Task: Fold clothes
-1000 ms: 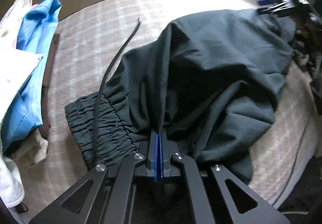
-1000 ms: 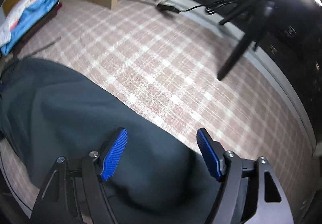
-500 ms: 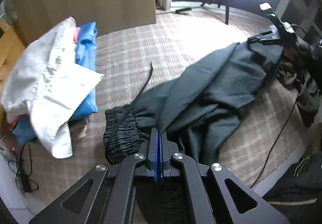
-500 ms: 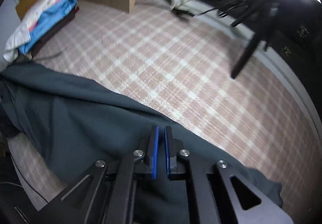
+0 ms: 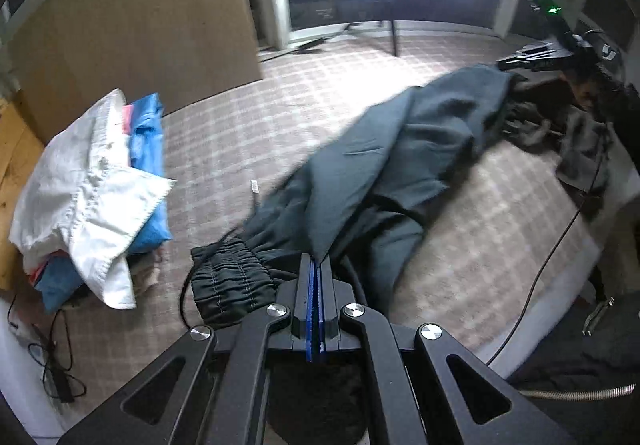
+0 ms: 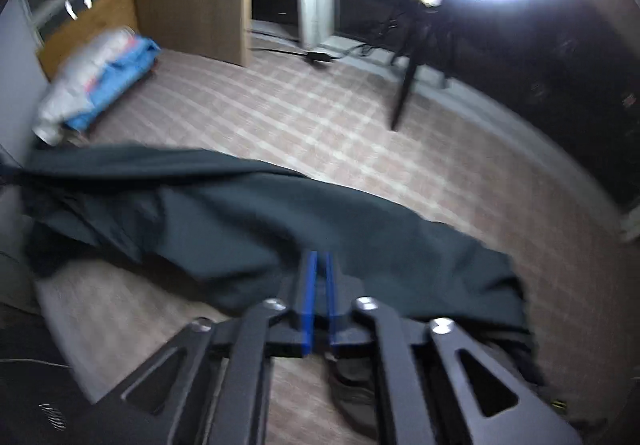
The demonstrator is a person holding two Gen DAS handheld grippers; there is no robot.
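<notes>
Two grippers hold one pair of dark trousers (image 5: 400, 173) stretched over a checked floor (image 5: 240, 133). At far left, against a wooden panel, lies a pile (image 5: 92, 189) of white and blue clothes, well apart from the trousers and apparently already dealt with. Just right of it, the gathered waistband (image 5: 230, 281) sags beside the left gripper (image 5: 316, 273), with a black drawstring (image 5: 188, 285) looping off it towards the floor. The left gripper's blue pads are pressed tight together, pinching a fold of cloth just beside the waistband. From there the legs run up and to the right in loose ridges, partly lifted and partly lying on the floor, towards the right gripper (image 5: 532, 59), seen small at the far end in the left wrist view. In its own view the right gripper (image 6: 318, 273) shows a narrow gap between the pads, and its jaws are opening; dark cloth lies at and under the tips, but blur hides whether the pads bear on it. Beyond it lies a darker heap (image 5: 576, 137) of other clothing.

The cloth looks light, limp and rather smooth: it will drape and slide, not hold a crease unaided. The elastic waistband is the thickest, surest hold; the hems at the other end give a second. Pinching a single layer mid-leg would probably let the rest slump and twist.
</notes>
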